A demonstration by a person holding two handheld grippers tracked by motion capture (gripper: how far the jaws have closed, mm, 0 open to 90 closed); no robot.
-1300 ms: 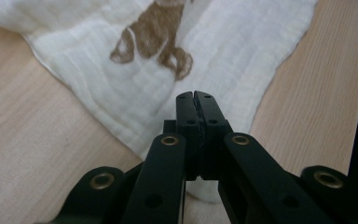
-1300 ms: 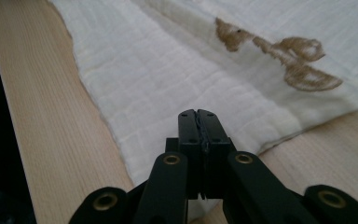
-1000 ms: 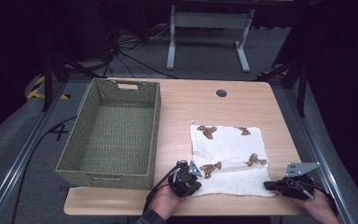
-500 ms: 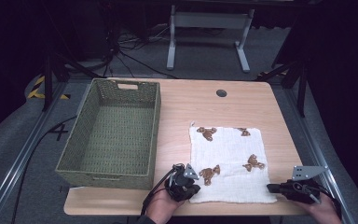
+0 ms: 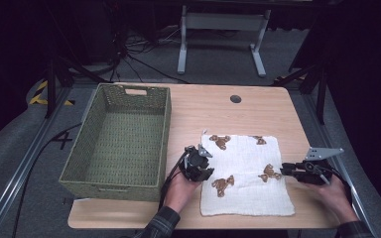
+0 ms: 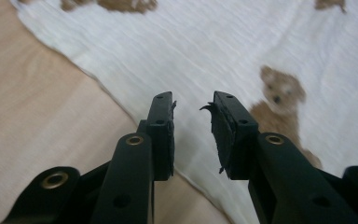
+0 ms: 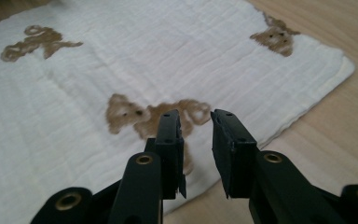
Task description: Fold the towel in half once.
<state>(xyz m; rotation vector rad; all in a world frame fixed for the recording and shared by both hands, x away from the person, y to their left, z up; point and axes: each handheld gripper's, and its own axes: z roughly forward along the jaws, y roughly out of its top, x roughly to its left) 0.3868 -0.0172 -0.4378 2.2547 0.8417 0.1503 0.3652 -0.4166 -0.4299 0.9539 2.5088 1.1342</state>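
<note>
From above, my left tongs (image 5: 204, 166) sit at nine o'clock of the bear-print cloth (image 5: 245, 173), my right tongs (image 5: 286, 169) at three; wicker basket (image 5: 120, 141) beside it. My left gripper view shows jaws narrowly parted over the cloth's edge; my right, likewise, above a printed bear (image 7: 135, 114).

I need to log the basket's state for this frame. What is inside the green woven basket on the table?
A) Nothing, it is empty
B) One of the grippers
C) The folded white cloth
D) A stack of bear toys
A: the green woven basket shows only its bare woven bottom, while the white cloth lies flat on the table beside it.
</note>
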